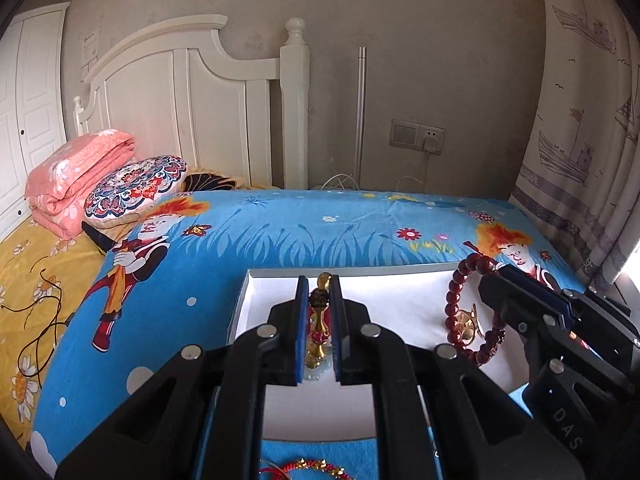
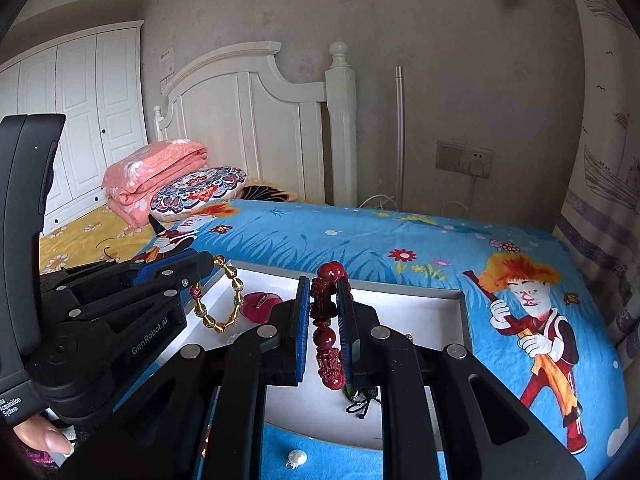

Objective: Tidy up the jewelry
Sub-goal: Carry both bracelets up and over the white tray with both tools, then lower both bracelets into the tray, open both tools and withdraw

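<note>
While both grippers hang over the white tray (image 2: pixel 440 300) on the bed's blue sheet (image 1: pixel 240 240), each carries one bracelet.

Far left of scene: yellow sheet (image 1: pixel 24 264) with a folded pink quilt (image 1: pixel 76 172) and a patterned round cushion (image 1: pixel 136 184) by the white headboard (image 1: pixel 192 92).

Left gripper (image 1: pixel 319 328): fingers clamped on the gold bracelet (image 2: pixel 224 300), which is pinched edge-on between the blue pads in its own wrist view. In the right wrist view the loop dangles from the fingertips over the tray's left part, above the white floor.

Tray contents seen from the right wrist view: a red object (image 2: pixel 260 306) lies on the tray floor just right of the gold loop; a dark cord (image 2: pixel 362 402) lies near the tray's near edge.

Right gripper (image 2: pixel 325 328): fingers clamped on the dark red bead bracelet (image 1: pixel 476 312). From the left wrist view its loop hangs over the tray's right part, with a small gold piece (image 1: pixel 468 322) showing inside the ring.

Near edge, on the blue sheet outside the tray: a pearl (image 2: pixel 298 457) and a red-and-gold bangle (image 1: pixel 308 470), partly hidden.

Bottom left of the right wrist view: a fingertip (image 2: pixel 44 438) of the person at the left gripper's handle.
</note>
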A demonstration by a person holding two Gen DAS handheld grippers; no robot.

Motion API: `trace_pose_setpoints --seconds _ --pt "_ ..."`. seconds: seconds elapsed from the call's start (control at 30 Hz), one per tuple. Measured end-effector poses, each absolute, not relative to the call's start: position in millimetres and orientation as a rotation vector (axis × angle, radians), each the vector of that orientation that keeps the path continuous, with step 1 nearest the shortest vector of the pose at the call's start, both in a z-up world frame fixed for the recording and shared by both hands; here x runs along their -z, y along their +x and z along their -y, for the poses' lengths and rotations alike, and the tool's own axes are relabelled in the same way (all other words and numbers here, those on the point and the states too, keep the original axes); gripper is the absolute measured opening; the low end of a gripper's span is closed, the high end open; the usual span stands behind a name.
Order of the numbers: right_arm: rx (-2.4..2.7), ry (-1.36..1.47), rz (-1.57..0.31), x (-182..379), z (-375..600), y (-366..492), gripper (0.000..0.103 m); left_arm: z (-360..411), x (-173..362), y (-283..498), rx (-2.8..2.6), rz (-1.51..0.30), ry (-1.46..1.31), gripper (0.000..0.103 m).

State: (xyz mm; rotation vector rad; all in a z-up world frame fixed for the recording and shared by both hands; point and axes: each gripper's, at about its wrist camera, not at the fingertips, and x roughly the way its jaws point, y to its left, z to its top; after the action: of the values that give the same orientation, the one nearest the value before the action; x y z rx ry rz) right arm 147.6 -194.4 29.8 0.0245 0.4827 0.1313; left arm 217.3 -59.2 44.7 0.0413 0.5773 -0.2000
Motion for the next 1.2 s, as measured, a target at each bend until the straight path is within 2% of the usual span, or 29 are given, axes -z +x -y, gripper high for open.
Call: trace_pose_setpoints --seconds 0.33,0.37,0.43,0.5,0.67,0.73,0.83,1.2 --pt "-0.121 0.060 -0.600 -4 199 190 0.017 61 -13 258 0.172 -0.667 0.035 0.011" --pt "-0.114 0.056 -0.611 0 200 193 0.018 60 -9 260 0.170 -0.680 0.033 0.016" --pt "-0.107 0.061 -0.626 4 203 196 0.028 57 -2 262 0.164 -0.694 0.034 0.028" --pt "-0.105 0.069 -0.629 6 206 195 0.028 54 1 262 0.152 -0.693 0.041 0.039" --pt "-0.100 0.084 -0.625 1 211 186 0.028 47 -1 257 0.137 -0.698 0.069 0.076" --pt "-0.110 0.086 -0.612 -6 210 176 0.028 42 -6 249 0.148 -0.691 0.085 0.079" --pt "-0.133 0.078 -0.579 -13 207 156 0.028 32 -14 232 0.155 -0.665 0.107 0.090" --pt "-0.166 0.051 -0.556 -10 196 98 0.028 1 -23 169 0.150 -0.563 0.102 0.092"
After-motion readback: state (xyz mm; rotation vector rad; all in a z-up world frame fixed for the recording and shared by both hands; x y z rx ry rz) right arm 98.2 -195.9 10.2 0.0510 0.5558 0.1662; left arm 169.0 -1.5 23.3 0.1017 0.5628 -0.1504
